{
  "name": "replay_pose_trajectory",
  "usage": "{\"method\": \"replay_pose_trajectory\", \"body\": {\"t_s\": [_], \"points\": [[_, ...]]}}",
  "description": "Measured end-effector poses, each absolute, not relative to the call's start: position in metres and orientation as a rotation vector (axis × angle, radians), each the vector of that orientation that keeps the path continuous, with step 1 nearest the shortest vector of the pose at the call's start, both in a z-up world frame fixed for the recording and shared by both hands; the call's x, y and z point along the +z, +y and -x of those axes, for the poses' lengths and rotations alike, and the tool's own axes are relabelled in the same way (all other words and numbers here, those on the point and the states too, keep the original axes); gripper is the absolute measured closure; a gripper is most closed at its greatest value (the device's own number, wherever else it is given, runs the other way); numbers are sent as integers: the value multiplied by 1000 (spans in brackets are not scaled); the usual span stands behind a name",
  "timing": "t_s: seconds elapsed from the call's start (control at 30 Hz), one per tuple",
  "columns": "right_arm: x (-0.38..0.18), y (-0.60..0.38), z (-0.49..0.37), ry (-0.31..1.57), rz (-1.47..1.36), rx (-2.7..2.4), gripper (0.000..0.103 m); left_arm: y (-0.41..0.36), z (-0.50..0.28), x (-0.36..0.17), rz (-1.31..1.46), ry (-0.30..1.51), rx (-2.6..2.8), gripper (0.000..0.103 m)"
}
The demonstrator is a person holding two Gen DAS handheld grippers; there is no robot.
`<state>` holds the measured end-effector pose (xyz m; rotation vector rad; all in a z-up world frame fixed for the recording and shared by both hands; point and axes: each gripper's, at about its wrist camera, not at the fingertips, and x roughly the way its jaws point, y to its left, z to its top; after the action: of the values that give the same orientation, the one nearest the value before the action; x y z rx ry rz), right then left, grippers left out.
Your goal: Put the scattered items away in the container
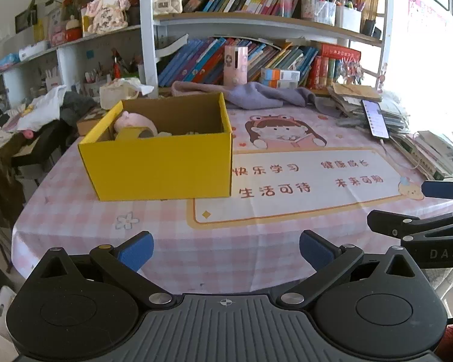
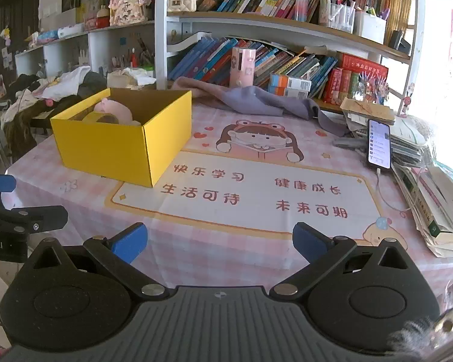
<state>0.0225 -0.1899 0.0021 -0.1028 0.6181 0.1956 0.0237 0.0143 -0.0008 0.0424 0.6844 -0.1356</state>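
Note:
A yellow cardboard box (image 1: 160, 166) stands open on the pink checked tablecloth; it also shows in the right wrist view (image 2: 105, 154). Inside it lie a pink plush toy (image 1: 134, 122) and a yellow tape roll (image 1: 133, 134), also seen in the right wrist view as the plush (image 2: 114, 110) and the roll (image 2: 101, 117). My left gripper (image 1: 226, 252) is open and empty at the table's near edge. My right gripper (image 2: 220, 242) is open and empty beside it, right of the box.
A purple cloth (image 1: 265, 95) lies at the back of the table. A lit phone (image 2: 379, 144) leans on stacked books (image 2: 438, 199) at the right. Bookshelves (image 2: 287, 24) stand behind. Clothes (image 1: 42, 111) pile at the left.

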Motion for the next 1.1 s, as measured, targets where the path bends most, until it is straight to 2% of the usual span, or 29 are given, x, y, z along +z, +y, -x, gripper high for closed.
{"method": "replay_pose_trajectory", "body": {"t_s": [1.1], "points": [[-2,-189,-24,666,99,201,0,9,-23,-3,-62,704,-145,0]]}}
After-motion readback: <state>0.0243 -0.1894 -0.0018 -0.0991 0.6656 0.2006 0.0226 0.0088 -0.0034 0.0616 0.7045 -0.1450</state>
